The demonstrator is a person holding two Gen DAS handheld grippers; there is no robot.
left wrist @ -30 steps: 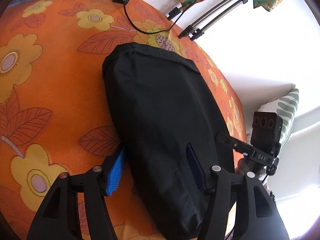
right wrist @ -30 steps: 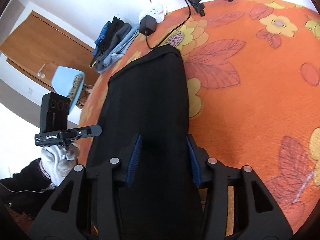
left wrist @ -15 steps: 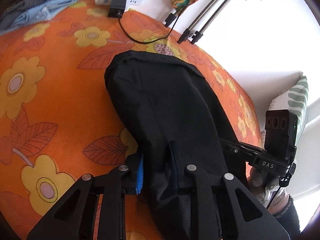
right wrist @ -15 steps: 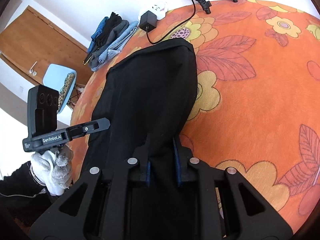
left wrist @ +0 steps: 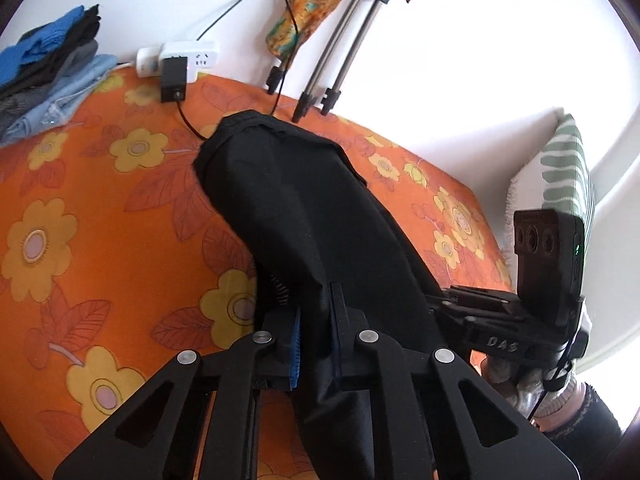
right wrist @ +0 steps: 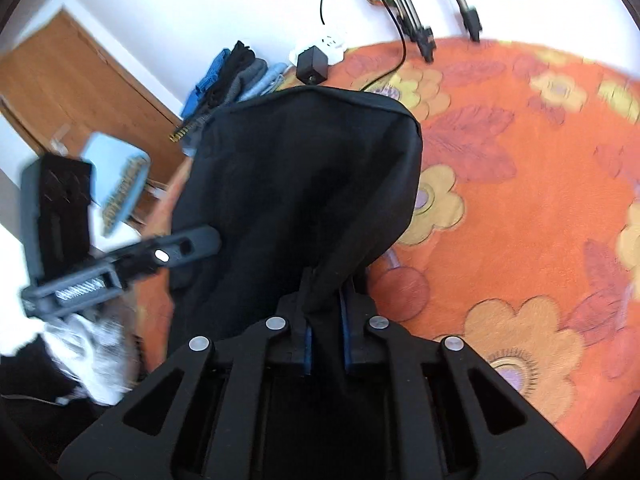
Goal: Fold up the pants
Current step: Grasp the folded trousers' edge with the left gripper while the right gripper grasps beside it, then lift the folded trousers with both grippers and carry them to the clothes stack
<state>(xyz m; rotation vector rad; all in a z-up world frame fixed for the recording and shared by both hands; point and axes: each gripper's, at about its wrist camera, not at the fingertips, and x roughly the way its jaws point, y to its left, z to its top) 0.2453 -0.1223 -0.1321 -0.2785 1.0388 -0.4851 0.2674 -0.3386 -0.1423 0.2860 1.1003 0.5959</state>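
Black pants lie lengthwise on the orange floral bedspread, long axis running from both grippers toward the far edge. Left gripper and right gripper, jaws just closed, each pinch the near end, raised off the bedspread.
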